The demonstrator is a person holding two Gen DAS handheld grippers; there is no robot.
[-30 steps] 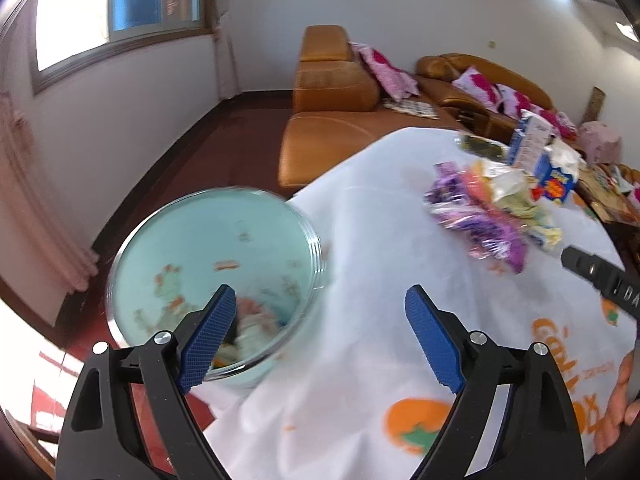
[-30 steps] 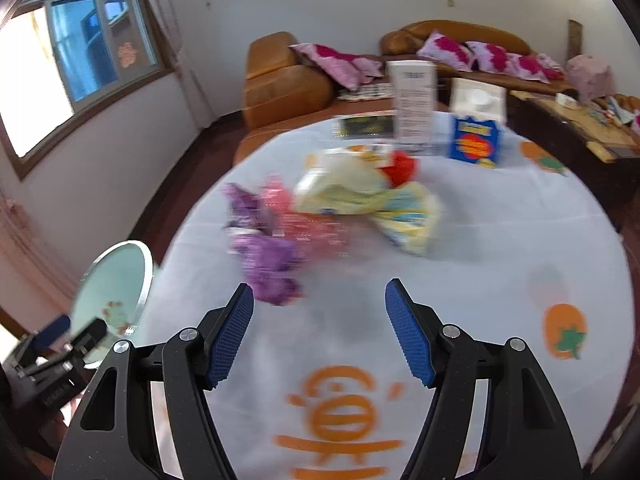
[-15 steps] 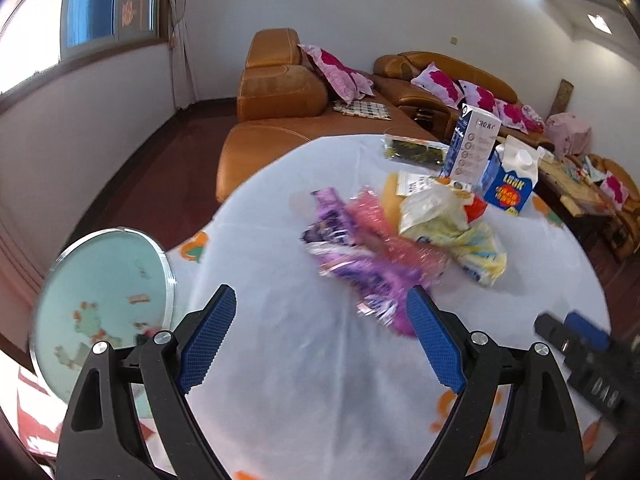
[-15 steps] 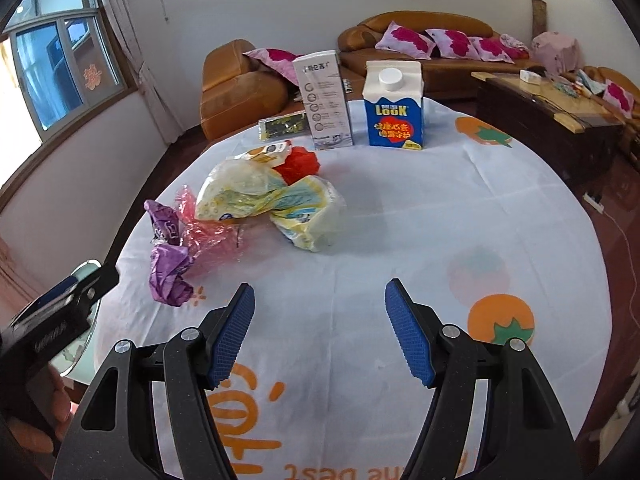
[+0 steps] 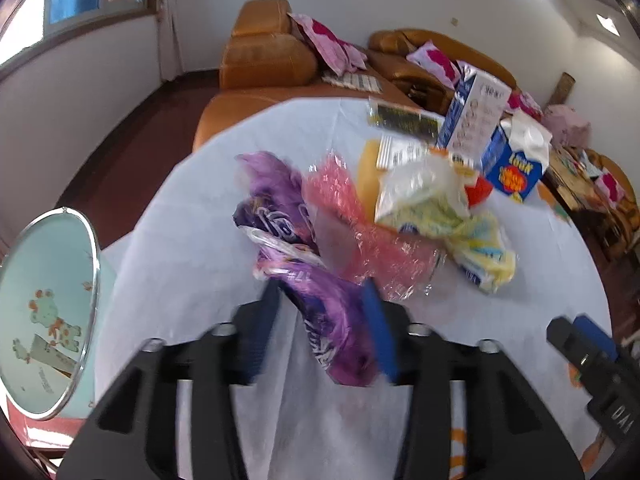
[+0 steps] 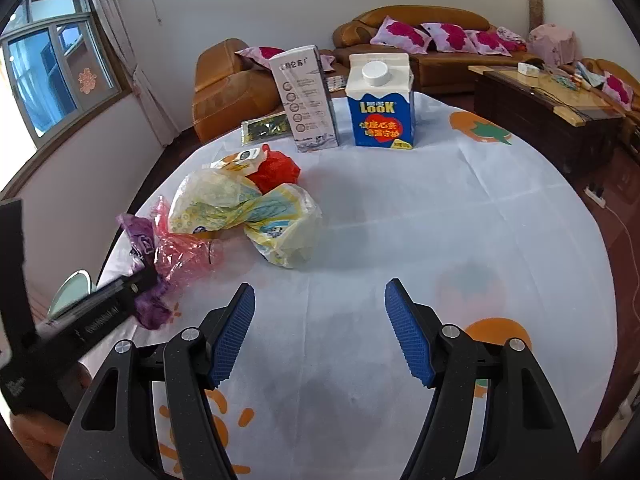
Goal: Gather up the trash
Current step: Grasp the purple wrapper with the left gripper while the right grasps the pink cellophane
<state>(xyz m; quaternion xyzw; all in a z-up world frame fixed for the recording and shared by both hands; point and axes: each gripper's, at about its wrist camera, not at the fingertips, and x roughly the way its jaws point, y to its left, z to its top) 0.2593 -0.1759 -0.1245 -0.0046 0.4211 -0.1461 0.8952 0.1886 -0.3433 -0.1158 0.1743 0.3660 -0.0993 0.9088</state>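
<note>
A purple plastic wrapper (image 5: pixel 320 304) lies on the white tablecloth (image 5: pixel 192 248), and my left gripper (image 5: pixel 324 320) is shut on its near end. Beyond it lie a pink cellophane wrapper (image 5: pixel 360 216), a yellow plastic bag (image 5: pixel 448 216) and a red wrapper (image 5: pixel 478 191). In the right wrist view the purple wrapper (image 6: pixel 140 240), pink cellophane (image 6: pixel 180 246), yellow bag (image 6: pixel 244 212) and red wrapper (image 6: pixel 276 168) lie left of centre. My right gripper (image 6: pixel 320 328) is open and empty above the cloth.
A mint-green bin (image 5: pixel 44 312) with a metal rim stands below the table's left edge. A blue milk carton (image 6: pixel 380 100), a grey carton (image 6: pixel 306 100) and a dark packet (image 6: pixel 266 126) stand at the far side. Brown sofas (image 6: pixel 224 88) and a wooden table (image 6: pixel 548 112) lie beyond.
My left gripper swung from over the bin to the trash pile and closed on the purple wrapper. My right gripper drew back and turned right, still open.
</note>
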